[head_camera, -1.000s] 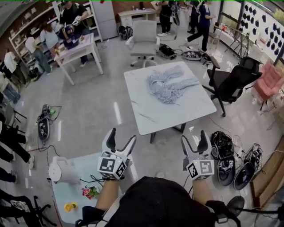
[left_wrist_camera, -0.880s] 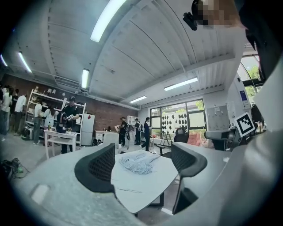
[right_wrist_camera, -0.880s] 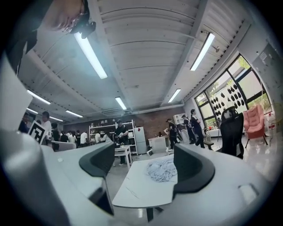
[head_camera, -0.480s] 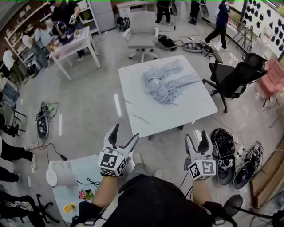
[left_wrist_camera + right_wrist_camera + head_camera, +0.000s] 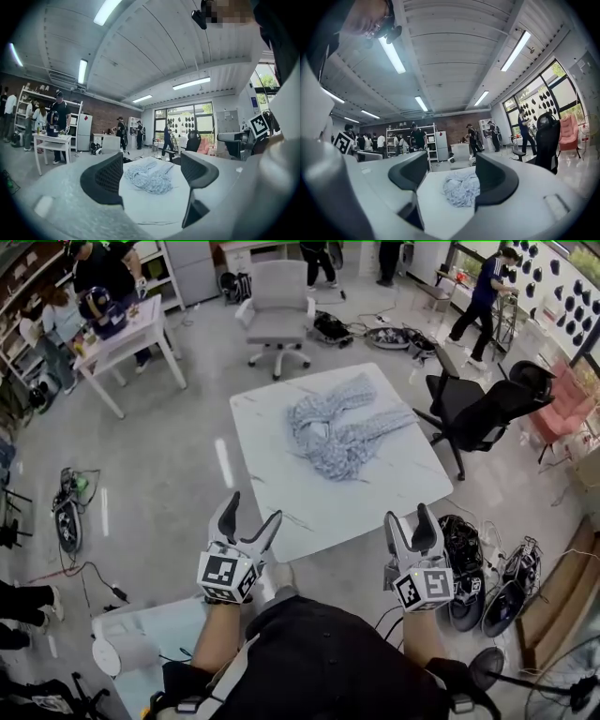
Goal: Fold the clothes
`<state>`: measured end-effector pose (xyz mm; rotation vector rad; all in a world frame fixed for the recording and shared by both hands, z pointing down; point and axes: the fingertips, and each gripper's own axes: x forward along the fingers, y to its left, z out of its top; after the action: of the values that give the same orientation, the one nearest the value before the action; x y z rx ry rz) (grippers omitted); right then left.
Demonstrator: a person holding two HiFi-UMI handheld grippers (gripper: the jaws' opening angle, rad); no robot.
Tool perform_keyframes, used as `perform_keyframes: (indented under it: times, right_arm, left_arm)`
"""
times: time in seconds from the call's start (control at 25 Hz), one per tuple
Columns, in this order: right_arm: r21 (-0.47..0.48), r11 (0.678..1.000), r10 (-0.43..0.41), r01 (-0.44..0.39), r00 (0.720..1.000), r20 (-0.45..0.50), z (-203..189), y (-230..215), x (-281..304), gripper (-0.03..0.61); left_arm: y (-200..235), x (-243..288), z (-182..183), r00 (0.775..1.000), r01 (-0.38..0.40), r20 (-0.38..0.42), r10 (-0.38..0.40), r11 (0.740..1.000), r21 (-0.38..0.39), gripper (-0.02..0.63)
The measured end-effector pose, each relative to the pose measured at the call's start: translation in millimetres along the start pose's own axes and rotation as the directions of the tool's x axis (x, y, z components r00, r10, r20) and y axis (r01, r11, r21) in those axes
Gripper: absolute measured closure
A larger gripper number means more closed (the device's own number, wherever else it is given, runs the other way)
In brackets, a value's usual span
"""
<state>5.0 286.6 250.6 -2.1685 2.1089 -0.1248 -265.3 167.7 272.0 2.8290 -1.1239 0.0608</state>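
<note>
Our left tongs (image 5: 253, 509) and right tongs (image 5: 408, 516) hang by the worktop's (image 5: 309, 502) near edge, both apart and empty, the right just narrowing. The crumpled grey garment (image 5: 342, 432) lies mid-worktop.

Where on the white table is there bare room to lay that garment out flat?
The near half of the table is bare, from the crumpled garment down to the near edge. A narrower bare strip runs along the left edge. The far middle is crowded: the garment sprawls there, and one sleeve stretches toward the right edge, beside the black chair.
</note>
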Motion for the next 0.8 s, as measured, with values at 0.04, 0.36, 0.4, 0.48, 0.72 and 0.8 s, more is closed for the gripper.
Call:
perform_keyframes:
  times: [0.04,0.36,0.4,0.48,0.72,0.8]
  right_arm:
    - [-0.006,1.0,0.002,-0.002,1.0,0.003,1.7,1.8,13.6,0.264]
    - [-0.033,0.999,0.008,-0.008,1.0,-0.008,-2.7,26.2,113.6,0.273]
    - [-0.036,0.999,0.003,-0.003,1.0,-0.012,-4.1,29.7,124.1,0.276]
    - [-0.039,0.999,-0.013,0.012,1.0,-0.019,-7.0,33.7,141.0,0.279]
    - [-0.031,0.996,-0.081,0.08,0.995,-0.064,-23.4,28.0,159.7,0.285]
    - [-0.031,0.995,-0.092,0.09,0.993,-0.08,-28.9,26.5,162.6,0.287]
  left_arm:
    - [8.3,8.6,1.5,1.0,0.004,0.004,-0.004,1.0,0.003,0.228]
    - [70.1,67.9,-5.9,0.998,0.059,-0.029,-0.059,0.998,0.006,0.242]
    - [77.4,74.3,-6.8,0.997,0.07,-0.038,-0.07,0.997,0.014,0.242]
    - [91.0,86.1,-6.6,0.995,0.09,-0.047,-0.089,0.996,0.022,0.242]
    - [117.6,113.7,-13.3,0.99,0.131,-0.056,-0.131,0.991,-0.002,0.242]
    - [121.7,121.4,-20.2,0.987,0.141,-0.072,-0.142,0.99,-0.012,0.242]
